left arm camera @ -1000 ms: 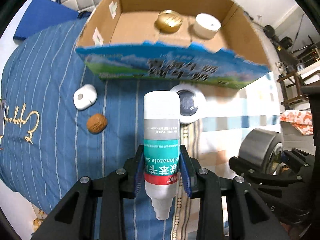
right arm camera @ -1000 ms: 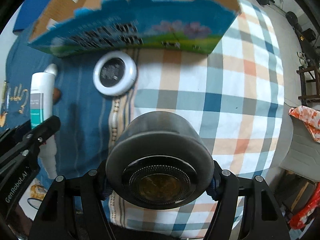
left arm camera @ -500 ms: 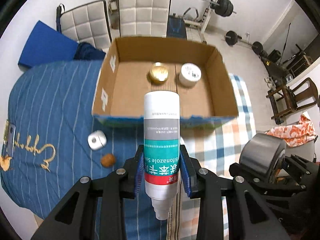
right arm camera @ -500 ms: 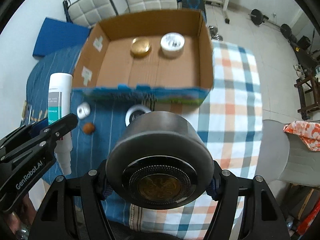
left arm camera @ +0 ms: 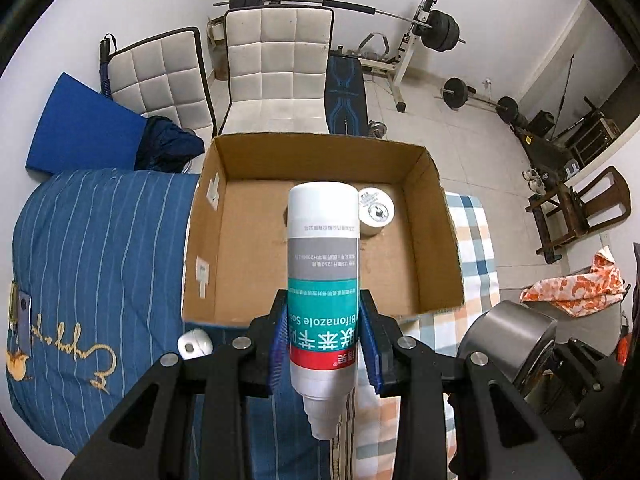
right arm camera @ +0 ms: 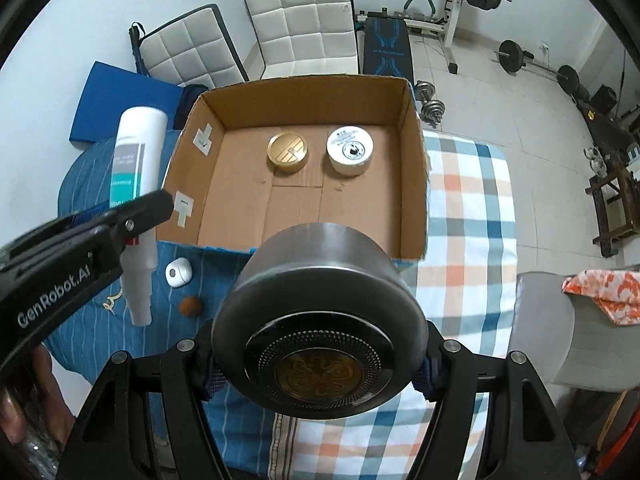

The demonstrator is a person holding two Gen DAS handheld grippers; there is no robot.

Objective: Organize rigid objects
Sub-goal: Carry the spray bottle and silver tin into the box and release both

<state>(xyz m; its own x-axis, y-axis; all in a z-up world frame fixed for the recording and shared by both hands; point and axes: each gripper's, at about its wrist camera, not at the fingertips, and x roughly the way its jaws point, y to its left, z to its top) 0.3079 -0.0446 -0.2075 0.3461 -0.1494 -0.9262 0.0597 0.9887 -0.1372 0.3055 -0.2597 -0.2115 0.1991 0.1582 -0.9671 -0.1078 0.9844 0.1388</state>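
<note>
Left gripper (left arm camera: 323, 354): clamped on the white bottle (left arm camera: 323, 280), blue pads pressing the teal and red label low on its body; nozzle end toward the camera, flat base pointing away.
Bottle handling: probably light, rigid plastic with a smooth, rather slippery label. The round body could twist between flat pads, so the present hold across the label looks sensible; the narrow nozzle would be a poor place to grip.
Right gripper (right arm camera: 320, 364): at medium spread, gripping the sides of the dark metal tin (right arm camera: 318, 320), lid face toward the camera.
Tin handling: likely stiff, heavier than the bottle, with polished walls that may slide; a hold across the full width of its sides suits it.
Ahead of both grippers: the open cardboard box (right arm camera: 416, 184), seen from above, its floor mostly bare.
Inside the box, far end: a gold round tin (right arm camera: 287, 153) and a white round jar (right arm camera: 350, 150), side by side and apart. From the left wrist the bottle hides the gold one.
Below the left gripper, outside the box: a small white oval object (right arm camera: 179, 273) and a brown nut (right arm camera: 191, 305) on the blue striped cloth (left arm camera: 100, 240).
Under the right gripper: checked cloth (right arm camera: 472, 208).
In the way: judged from here, only the near box wall and the two jars; the near floor is free for both loads.
Further off: white padded chairs (left arm camera: 276, 64) and weight equipment.
</note>
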